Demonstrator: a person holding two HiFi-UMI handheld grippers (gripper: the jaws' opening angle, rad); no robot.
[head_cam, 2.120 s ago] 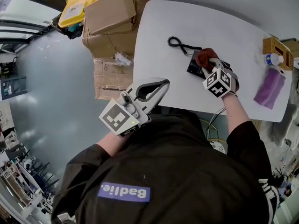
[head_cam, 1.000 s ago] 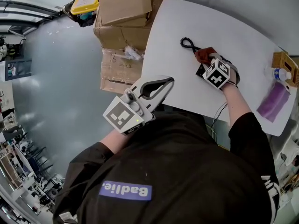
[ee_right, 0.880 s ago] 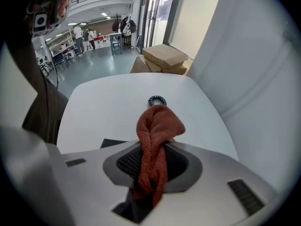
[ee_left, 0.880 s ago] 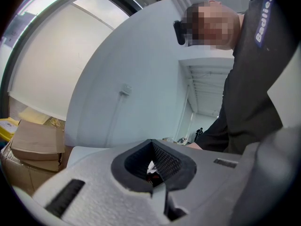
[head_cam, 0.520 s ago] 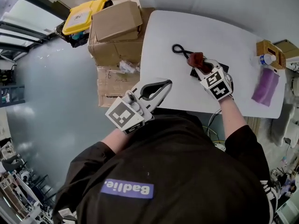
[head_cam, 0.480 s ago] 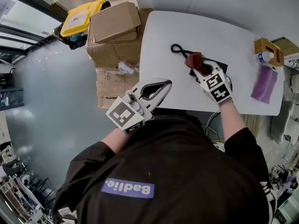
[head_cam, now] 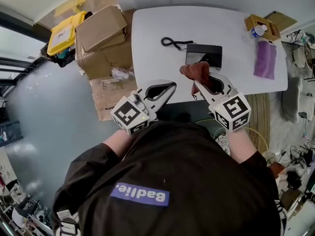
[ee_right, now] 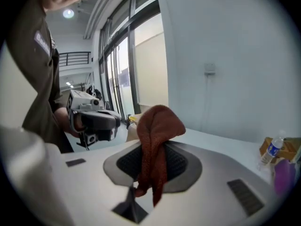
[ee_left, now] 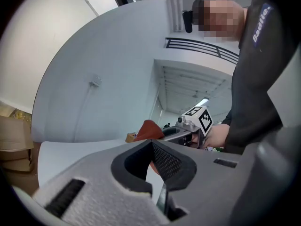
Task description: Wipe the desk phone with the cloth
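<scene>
Lying flat on the white table (head_cam: 157, 28), the black desk phone (head_cam: 204, 55) sits about mid-width, with its black coiled cord (head_cam: 172, 43) trailing off its left side. Just on the near side of the phone, the rust-red cloth (head_cam: 196, 71) is bunched in the right tool (head_cam: 197, 81), whose jaws are clamped on it; in the right gripper view the cloth (ee_right: 157, 126) stands up out of the tool (ee_right: 150, 166) and a tail of it hangs down between the pads. Whether the cloth touches the phone cannot be told. Left of the phone and nearer the person, the left tool (head_cam: 170, 86) hovers at the table's near edge, its jaws together with nothing between them (ee_left: 157, 161). Well right of the phone lies a purple sheet (head_cam: 266, 59), and beyond it a clear water bottle (head_cam: 256, 31) by a tan box (head_cam: 261, 26). Far left of the phone, off the table, brown cardboard boxes (head_cam: 101, 31) are stacked.
</scene>
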